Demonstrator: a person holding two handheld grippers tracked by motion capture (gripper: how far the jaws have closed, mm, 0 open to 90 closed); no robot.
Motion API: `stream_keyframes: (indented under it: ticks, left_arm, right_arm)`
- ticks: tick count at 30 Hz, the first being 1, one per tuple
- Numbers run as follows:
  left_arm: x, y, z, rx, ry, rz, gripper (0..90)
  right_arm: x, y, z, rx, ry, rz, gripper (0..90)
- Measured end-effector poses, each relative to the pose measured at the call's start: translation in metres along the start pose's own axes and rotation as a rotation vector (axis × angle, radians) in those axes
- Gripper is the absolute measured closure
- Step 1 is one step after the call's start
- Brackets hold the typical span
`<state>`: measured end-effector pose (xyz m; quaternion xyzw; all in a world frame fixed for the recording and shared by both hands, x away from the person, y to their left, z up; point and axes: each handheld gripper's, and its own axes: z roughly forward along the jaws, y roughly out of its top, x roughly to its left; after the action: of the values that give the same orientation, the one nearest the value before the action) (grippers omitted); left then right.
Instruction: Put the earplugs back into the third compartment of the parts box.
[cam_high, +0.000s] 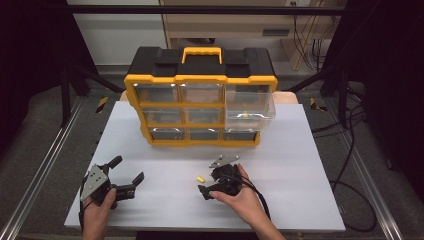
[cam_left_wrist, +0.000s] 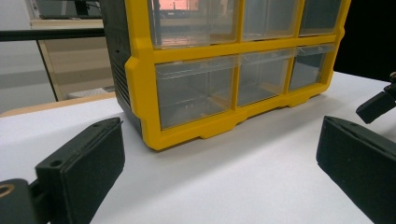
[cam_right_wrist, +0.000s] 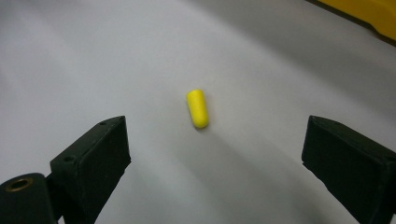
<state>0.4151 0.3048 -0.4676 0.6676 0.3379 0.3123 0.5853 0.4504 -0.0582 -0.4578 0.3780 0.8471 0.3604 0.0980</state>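
Right gripper (cam_high: 207, 182) low centre of high view, jaws apart, just beside yellow earplug (cam_high: 200, 179) lying on white table (cam_high: 300, 165). Left gripper (cam_high: 126, 175) lower left, jaws apart, empty. Yellow drawer cabinet (cam_high: 200, 107) upper centre, top-right drawer (cam_high: 249, 111) pulled out.

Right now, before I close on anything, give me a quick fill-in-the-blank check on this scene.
1. The small yellow piece lies on the white table between the ____ jaws of the right gripper.
2. On the yellow organizer, the drawer pulled out is the top ____ one.
3. The left gripper holds ____.
4. The organizer's front has ____ rows of drawers.

Missing words: open; right; nothing; three
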Motion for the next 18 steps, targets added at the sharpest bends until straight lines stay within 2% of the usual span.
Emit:
stream_keyframes:
  ticks: [2,8,14,16,18]
  left_arm:
    - [0.0,0.0,0.0,0.001,-0.002,0.002,0.8]
    - [-0.001,0.0,0.001,0.002,-0.003,0.003,0.8]
    - [-0.001,0.0,0.001,0.002,-0.005,0.003,0.8]
    - [-0.001,0.0,0.001,0.002,-0.004,0.002,0.8]
    - [0.0,0.0,0.0,0.001,-0.004,0.002,0.8]
  right_arm:
    - [0.0,0.0,0.002,0.0,-0.006,-0.007,8.9]
    - [-0.002,0.004,0.006,-0.019,-0.001,0.008,8.9]
    - [0.001,0.006,0.013,-0.015,-0.002,0.017,9.9]
    - [0.001,0.008,0.015,-0.016,-0.008,0.015,13.1]
    - [0.001,0.009,0.017,-0.028,0.01,0.02,16.5]
